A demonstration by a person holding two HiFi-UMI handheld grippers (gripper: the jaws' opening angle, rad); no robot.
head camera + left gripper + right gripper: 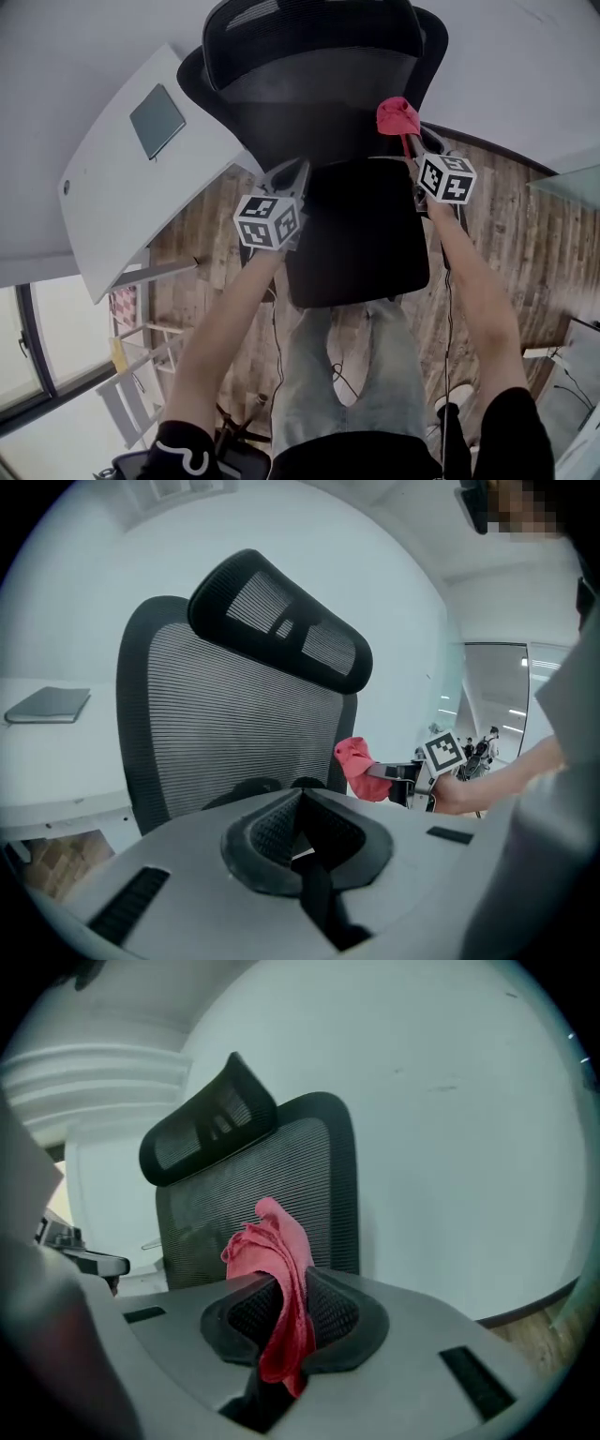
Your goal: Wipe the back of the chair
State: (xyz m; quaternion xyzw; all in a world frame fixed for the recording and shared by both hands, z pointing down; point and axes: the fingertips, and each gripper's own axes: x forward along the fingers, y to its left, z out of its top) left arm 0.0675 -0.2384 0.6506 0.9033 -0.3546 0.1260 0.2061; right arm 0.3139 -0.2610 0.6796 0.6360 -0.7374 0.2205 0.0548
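A black office chair faces me, with its mesh back (309,84) and headrest (309,28) beyond the seat (361,234). My right gripper (405,136) is shut on a red cloth (398,114), held at the right edge of the chair back. In the right gripper view the cloth (277,1260) bunches up out of the jaws of the right gripper (281,1288), just short of the mesh (262,1194). My left gripper (298,169) hovers over the seat's left rear, shut and empty. In its own view the left gripper (300,803) points at the mesh back (234,724), with the cloth (359,769) off to the right.
A white desk (122,178) stands left of the chair with a grey notebook (157,120) on it. The floor (525,234) is wood planks, with cables near the person's feet. A white wall runs behind the chair. A glass partition (497,696) shows far right.
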